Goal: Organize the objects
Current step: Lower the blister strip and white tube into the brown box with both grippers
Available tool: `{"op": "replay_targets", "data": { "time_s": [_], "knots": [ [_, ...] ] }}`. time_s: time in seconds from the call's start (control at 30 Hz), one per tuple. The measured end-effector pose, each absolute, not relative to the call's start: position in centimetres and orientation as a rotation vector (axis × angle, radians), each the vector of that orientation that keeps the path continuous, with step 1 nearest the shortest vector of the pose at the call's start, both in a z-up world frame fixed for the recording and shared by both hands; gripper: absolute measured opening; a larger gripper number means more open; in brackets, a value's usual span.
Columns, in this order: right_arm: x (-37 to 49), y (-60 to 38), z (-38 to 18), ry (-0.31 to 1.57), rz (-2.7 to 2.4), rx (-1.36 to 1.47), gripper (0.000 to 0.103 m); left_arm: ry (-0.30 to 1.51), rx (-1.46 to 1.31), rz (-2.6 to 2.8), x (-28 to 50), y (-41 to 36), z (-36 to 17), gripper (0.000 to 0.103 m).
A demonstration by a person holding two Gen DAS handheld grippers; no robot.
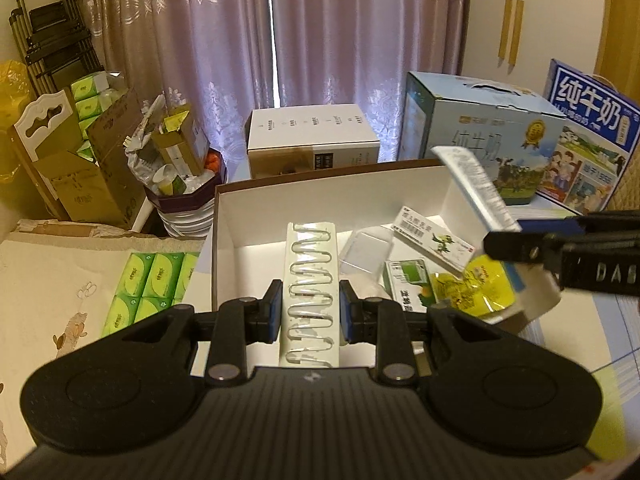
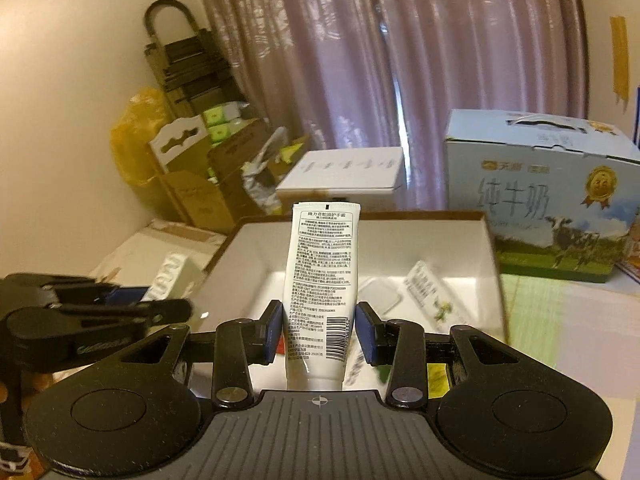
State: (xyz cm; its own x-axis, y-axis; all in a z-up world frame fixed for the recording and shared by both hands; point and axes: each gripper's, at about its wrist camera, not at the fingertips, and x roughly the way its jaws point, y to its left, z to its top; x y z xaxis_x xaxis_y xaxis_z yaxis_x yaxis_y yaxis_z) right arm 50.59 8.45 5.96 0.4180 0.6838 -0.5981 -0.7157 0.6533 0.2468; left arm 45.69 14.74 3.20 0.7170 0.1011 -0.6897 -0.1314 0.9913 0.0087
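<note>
The left claw (image 1: 307, 312) is pinching a white blister strip (image 1: 309, 284), pads pressing both its edges, the strip sticking forward over the near rim of the white box (image 1: 224, 248). The right claw (image 2: 318, 330) is gripping a white tube (image 2: 318, 280) (barcode side up), pointing away over the same box. Ahead of both, inside the box, small packets (image 1: 434, 238) and a clear case (image 1: 366, 250) are lying. Beyond sits a blue milk carton (image 2: 536, 188), then curtains (image 1: 280, 32).

Left gripper (image 1: 308, 312) clamping white clip card (image 1: 310, 276), over open white box (image 1: 320, 200) (cluttered), right gripper (image 1: 516, 236) holding tube (image 1: 476, 188)
</note>
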Motion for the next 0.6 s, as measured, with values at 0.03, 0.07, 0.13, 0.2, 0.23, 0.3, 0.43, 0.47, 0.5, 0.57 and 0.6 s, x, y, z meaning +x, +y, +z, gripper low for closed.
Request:
{"op": "replay_targets", "data": {
  "time_s": [0.03, 0.07, 0.13, 0.2, 0.23, 0.3, 0.43, 0.47, 0.5, 0.57, 0.6],
  "knots": [
    [51.2, 8.4, 5.7, 0.730, 0.864, -0.049, 0.036, 0.764, -0.043, 0.130, 46.1, 14.9, 3.1, 0.024],
    [51.7, 8.4, 5.5, 0.735, 0.849, -0.050, 0.036, 0.769, -0.044, 0.132, 46.4, 15.1, 2.9, 0.024],
    [52.7, 8.3, 4.9, 0.751, 0.822, -0.050, 0.036, 0.777, -0.044, 0.135, 47.1, 15.3, 2.5, 0.024],
    [53.7, 8.2, 4.1, 0.774, 0.793, -0.047, 0.036, 0.787, -0.044, 0.137, 47.7, 15.6, 2.0, 0.024],
    [54.2, 8.2, 3.6, 0.786, 0.780, -0.049, 0.036, 0.792, -0.044, 0.138, 47.9, 15.7, 1.8, 0.024],
    [54.9, 8.1, 2.7, 0.810, 0.751, -0.050, 0.036, 0.804, -0.046, 0.141, 48.5, 15.9, 1.3, 0.024],
    [56.0, 8.2, 0.9, 0.858, 0.715, -0.061, 0.036, 0.822, -0.052, 0.141, 49.2, 16.3, 0.4, 0.023],
    [56.1, 8.4, 0.5, 0.868, 0.709, -0.067, 0.036, 0.827, -0.053, 0.141, 49.4, 16.3, 0.2, 0.023],
    [56.3, 8.6, 0.2, 0.878, 0.702, -0.075, 0.036, 0.832, -0.054, 0.141, 49.6, 16.3, 0.0, 0.023],
    [56.5, 8.8, -0.5, 0.898, 0.692, -0.089, 0.036, 0.839, -0.054, 0.139, 49.8, 16.4, -0.4, 0.023],
    [56.4, 8.8, -0.8, 0.906, 0.688, -0.094, 0.036, 0.844, -0.055, 0.139, 49.9, 16.4, -0.5, 0.023]
  ]
}}
